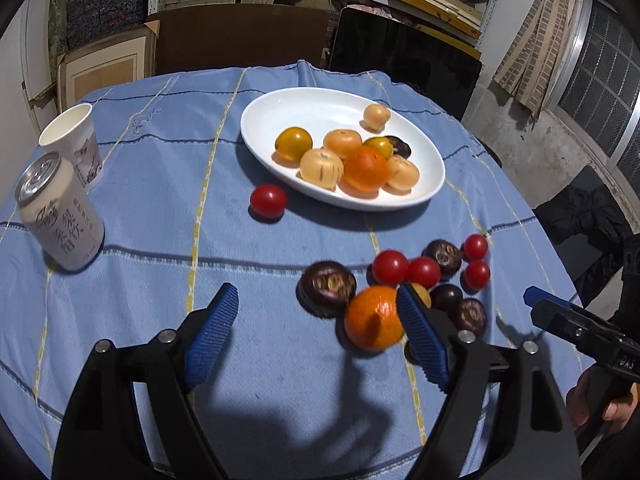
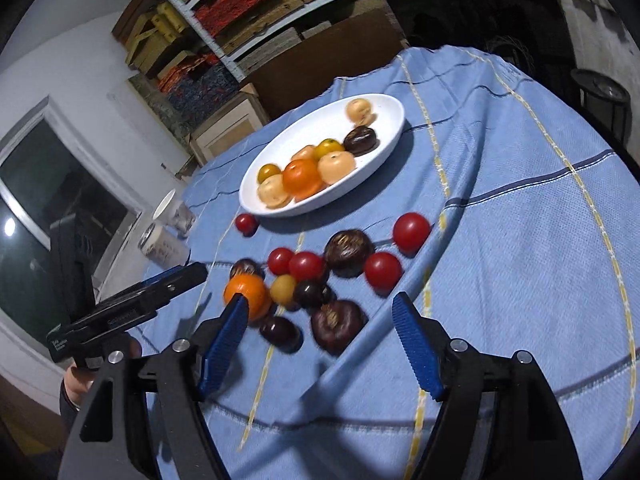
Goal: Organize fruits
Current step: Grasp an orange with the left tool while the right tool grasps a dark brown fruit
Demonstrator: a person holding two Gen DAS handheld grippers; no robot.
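From my left camera, my left gripper (image 1: 318, 332) is open and empty, beside the orange (image 1: 374, 318) near the table's (image 1: 160, 208) front edge. From my right camera, my right gripper (image 2: 320, 340) is open too, ready for loose fruit; the plate (image 2: 260, 196) waits farther back.

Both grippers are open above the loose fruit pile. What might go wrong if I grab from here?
The pile is tightly packed, so closing on the orange may knock the round tomatoes rolling across the cloth. The grippers, left and right, are close together and may collide.
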